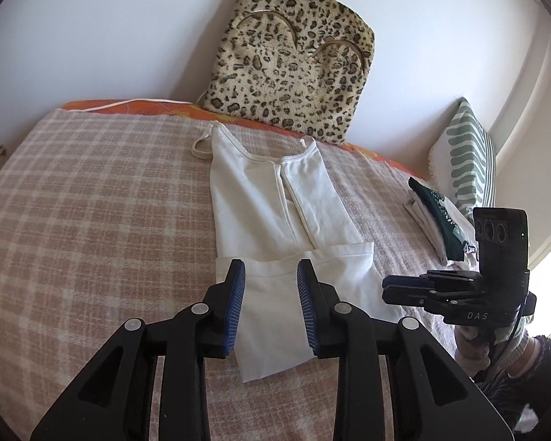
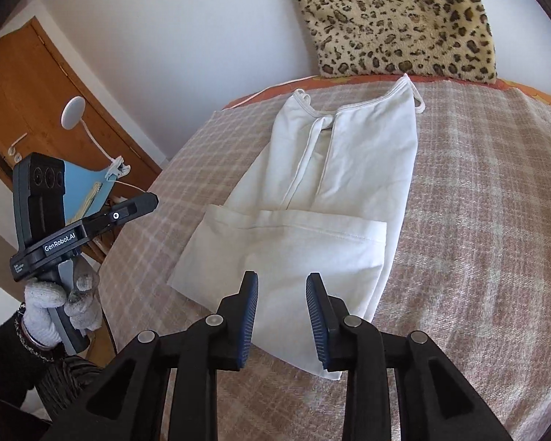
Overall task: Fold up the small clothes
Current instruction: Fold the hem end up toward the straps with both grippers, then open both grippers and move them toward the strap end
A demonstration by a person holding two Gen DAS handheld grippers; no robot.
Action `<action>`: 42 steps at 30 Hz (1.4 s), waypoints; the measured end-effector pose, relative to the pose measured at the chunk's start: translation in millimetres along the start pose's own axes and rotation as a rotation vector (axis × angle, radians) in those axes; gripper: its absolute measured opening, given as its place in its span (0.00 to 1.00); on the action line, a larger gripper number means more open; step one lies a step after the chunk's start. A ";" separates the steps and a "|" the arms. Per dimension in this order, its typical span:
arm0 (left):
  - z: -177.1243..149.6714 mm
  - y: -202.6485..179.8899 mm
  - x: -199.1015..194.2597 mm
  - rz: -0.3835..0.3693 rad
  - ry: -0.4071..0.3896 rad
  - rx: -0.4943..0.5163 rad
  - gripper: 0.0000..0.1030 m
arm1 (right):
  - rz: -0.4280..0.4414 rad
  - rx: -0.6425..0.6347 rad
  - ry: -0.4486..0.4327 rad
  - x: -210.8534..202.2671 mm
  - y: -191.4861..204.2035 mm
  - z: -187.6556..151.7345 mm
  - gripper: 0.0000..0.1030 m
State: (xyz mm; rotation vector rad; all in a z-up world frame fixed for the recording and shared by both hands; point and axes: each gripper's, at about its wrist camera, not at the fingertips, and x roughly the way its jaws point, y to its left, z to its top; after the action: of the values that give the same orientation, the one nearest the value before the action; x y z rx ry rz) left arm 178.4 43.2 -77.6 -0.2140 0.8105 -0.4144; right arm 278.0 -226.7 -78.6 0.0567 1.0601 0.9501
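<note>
- One white top [image 1: 275,198] lies on the checked bed [image 1: 92,202], its bottom part folded up.
- Two grippers: left gripper [image 1: 271,275] and right gripper [image 2: 282,286] hover over its near edge, jaws narrowly apart, holding nothing.
- One leopard cushion [image 1: 290,55], one striped pillow [image 1: 466,158], one folded pile [image 1: 437,217].

Black left tongs [image 1: 271,275] and right tongs [image 2: 282,290], each with ribbed blue pads [image 1: 237,305] and round silver rivets on the linkage arms. White lettering "DAS" and "GenRobot.AI" on the bodies, a three-lens camera block on top, grey handle below. Knitted white gloves [image 2: 44,308], dark fuzzy sleeves [image 2: 11,360], beaded bracelet at one wrist.
</note>
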 end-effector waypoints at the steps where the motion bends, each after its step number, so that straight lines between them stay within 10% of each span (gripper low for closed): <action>1: -5.4 -4.7 4.8 0.005 0.021 0.026 0.27 | -0.008 -0.013 0.011 5.1 2.2 -1.9 0.28; 12: -24.3 -8.8 49.1 0.117 0.140 0.105 0.27 | -0.303 -0.010 0.090 7.7 -16.8 -19.7 0.21; 26: -23.5 -7.2 55.8 0.143 0.135 0.108 0.27 | 0.040 0.229 0.062 -21.6 -65.5 -50.9 0.30; 34: -22.2 -5.2 60.3 0.148 0.147 0.101 0.27 | -0.116 0.108 0.130 -7.0 -39.8 -54.3 0.00; 42: 2.5 12.4 45.2 0.158 0.048 0.038 0.27 | -0.157 0.057 0.009 -28.0 -31.9 -26.1 0.21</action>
State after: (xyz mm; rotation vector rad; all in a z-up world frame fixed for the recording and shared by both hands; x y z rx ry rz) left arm 211.4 34.7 -109.8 -0.1038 0.8592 -0.2873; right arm 274.4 -275.7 -87.1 0.0158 1.0841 0.7795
